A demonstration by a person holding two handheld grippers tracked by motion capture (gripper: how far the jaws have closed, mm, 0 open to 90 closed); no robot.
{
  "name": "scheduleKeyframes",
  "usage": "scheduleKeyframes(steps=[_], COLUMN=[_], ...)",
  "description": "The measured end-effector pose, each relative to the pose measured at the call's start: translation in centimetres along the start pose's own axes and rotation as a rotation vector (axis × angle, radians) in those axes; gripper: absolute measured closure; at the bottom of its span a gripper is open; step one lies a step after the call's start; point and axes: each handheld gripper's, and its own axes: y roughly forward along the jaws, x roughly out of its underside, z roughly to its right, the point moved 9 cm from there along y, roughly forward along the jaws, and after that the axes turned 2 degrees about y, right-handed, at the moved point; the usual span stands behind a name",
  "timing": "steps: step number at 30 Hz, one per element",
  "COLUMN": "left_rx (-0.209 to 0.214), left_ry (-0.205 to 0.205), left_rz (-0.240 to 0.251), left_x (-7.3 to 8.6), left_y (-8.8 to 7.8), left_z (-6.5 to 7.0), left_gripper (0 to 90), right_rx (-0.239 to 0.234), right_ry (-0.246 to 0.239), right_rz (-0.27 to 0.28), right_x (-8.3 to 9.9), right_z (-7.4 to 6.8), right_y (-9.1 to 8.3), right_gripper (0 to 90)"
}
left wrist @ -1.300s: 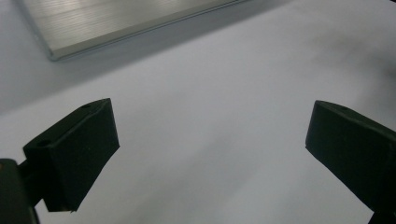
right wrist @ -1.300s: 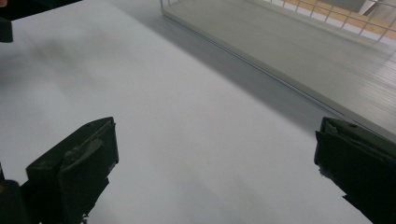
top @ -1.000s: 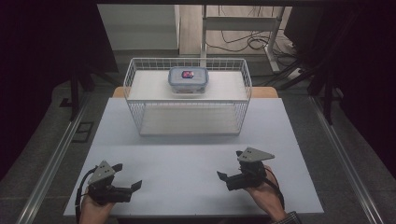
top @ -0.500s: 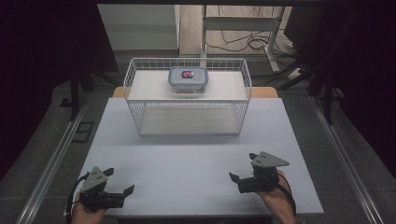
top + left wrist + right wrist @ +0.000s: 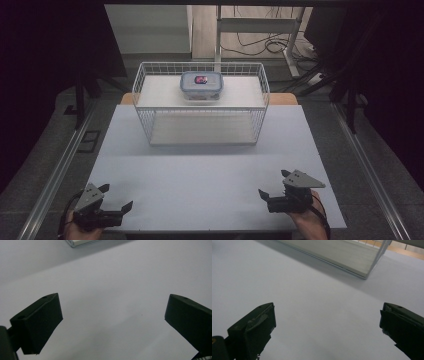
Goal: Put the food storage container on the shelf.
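A white wire basket (image 5: 150, 95) stands at the back middle of the white table (image 5: 200, 175). Inside it, toward the rear, sits a clear lidded container (image 5: 201, 85) with something pink showing through the lid. My left gripper (image 5: 117, 196) rests at the near left corner, jaws wide apart and empty, held by a hand. Near the front right edge my right gripper (image 5: 273, 183) is open too, with nothing between its fingers. In the left gripper view the left gripper (image 5: 112, 317) looks over bare table. In the right gripper view the right gripper (image 5: 327, 322) faces the basket's base (image 5: 342, 255).
A basket corner (image 5: 80, 242) peeks in at the top of the left gripper view. Dark floor, metal rails (image 5: 55, 175) and cables surround the table. A wooden strip (image 5: 282, 98) shows behind the basket.
Both grippers have drawn back toward the near edge and spread outward, the left to the front left corner, the right to the front right. Their jaws stay open.
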Motion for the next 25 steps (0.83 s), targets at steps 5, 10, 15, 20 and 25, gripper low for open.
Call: scheduleKeyframes(steps=[5,10,15,20,25], left_rx=[-0.02,-0.033,-0.059,-0.052,-0.054], left_ry=[-0.012,-0.024,-0.05,-0.068,-0.06], left_rz=[-0.008,-0.021,-0.045,-0.071,-0.079], left_x=[0.8,1.6,2.8,3.2,3.2], left_y=[-0.5,-0.7,-0.7,-0.4,-0.3], left_z=[-0.7,-1.4,-2.4,-2.6,-2.5], left_gripper=[0.6,0.1,0.1,0.1,0.2], right_rx=[0.021,0.04,0.044,0.047,0.053], right_ry=[0.019,0.025,0.049,0.044,0.053], right_rz=[-0.009,-0.027,-0.077,-0.14,-0.168], right_x=[1.1,2.1,3.8,5.0,5.6], right_z=[0.7,1.4,1.8,2.0,2.3], right_y=[-0.6,-0.9,-0.8,-0.5,-0.3], right_gripper=[0.0,0.0,0.0,0.0,0.0])
